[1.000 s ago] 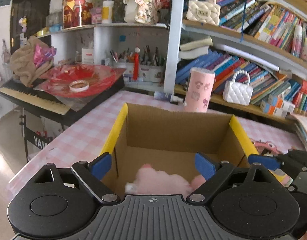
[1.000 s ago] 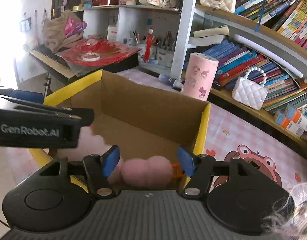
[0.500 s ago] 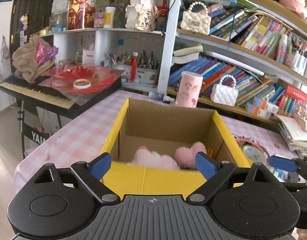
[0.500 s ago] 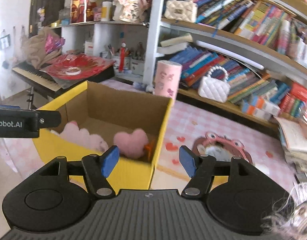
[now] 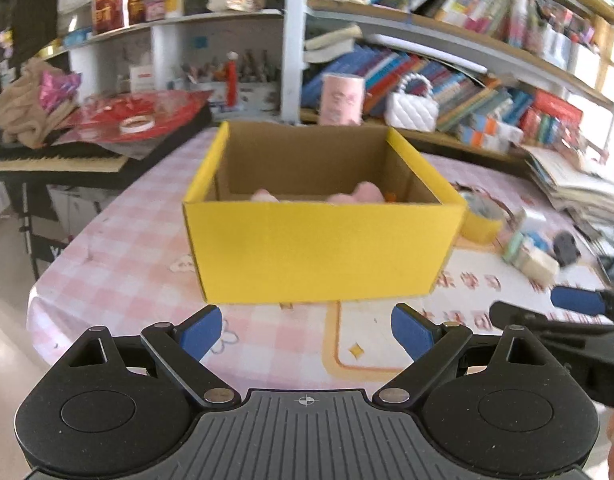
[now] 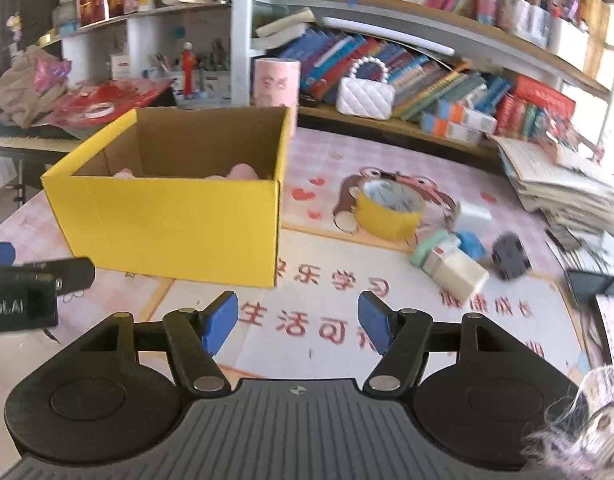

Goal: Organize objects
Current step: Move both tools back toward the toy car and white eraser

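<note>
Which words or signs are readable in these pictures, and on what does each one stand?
"bot.AI", its start cut off by the frame: side of the left gripper.
"乐学习": table mat, red print.
"生活可": same mat, nearer line.
Book spines and shelf packages: too blurred to read.

The counter (image 6: 315,152) has a pink checked cloth with a cartoon mat on top. A yellow box (image 6: 175,216) sits on it, and a yellow tape roll (image 6: 389,212) lies to the box's right. Farther right are a black toy car (image 6: 511,258), some small blocks (image 6: 453,262) and a pile of books (image 6: 563,196).
</note>
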A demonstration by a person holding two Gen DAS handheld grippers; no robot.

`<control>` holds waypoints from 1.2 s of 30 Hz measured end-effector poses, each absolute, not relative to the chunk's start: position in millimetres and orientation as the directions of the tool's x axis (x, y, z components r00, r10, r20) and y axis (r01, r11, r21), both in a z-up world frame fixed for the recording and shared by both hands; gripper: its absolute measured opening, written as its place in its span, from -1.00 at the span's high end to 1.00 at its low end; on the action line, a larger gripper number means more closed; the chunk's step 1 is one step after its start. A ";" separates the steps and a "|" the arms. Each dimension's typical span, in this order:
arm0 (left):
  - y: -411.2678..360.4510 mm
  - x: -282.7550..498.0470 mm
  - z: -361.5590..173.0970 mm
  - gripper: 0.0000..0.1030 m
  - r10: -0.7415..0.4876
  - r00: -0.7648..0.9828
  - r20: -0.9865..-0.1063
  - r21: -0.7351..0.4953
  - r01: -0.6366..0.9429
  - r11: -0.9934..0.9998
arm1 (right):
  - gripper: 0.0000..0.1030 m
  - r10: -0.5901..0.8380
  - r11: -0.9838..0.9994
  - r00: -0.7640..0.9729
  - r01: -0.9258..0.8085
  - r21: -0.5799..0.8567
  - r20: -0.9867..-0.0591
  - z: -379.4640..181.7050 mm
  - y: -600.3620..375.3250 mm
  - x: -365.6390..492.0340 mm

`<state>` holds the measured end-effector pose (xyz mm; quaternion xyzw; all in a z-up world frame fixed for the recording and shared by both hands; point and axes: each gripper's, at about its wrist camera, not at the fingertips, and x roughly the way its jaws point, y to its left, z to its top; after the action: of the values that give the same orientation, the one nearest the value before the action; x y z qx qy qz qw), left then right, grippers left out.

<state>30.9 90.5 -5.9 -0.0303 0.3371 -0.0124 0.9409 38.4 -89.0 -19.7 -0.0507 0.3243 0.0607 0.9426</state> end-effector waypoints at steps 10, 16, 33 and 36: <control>68.3 18.6 -12.0 -0.81 -0.141 0.741 -0.656 -0.086 0.113 0.990 | -0.32 -0.003 0.996 0.784 -0.050 -0.068 -0.620 -21.6 -107.4 3.9; 50.0 16.0 -10.9 -0.81 -0.182 0.734 -0.654 -0.076 0.176 0.981 | -0.32 -0.057 0.998 0.780 0.028 -0.056 -0.623 -22.9 -127.5 -7.8; -22.4 46.4 -10.7 -0.81 -0.210 0.708 -0.674 -0.053 0.237 0.970 | -0.34 -0.107 0.991 0.754 0.131 -0.011 -0.648 -29.5 -200.7 13.4; -37.6 56.4 -10.4 -0.81 -0.206 0.706 -0.677 -0.047 0.238 0.970 | -0.34 -0.106 0.991 0.756 0.134 -0.005 -0.646 -28.0 -214.7 24.7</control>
<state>56.4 -37.6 -10.4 0.0218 0.3640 -0.1202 0.9234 24.7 -214.7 -28.0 0.0207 0.3431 -0.0639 0.9369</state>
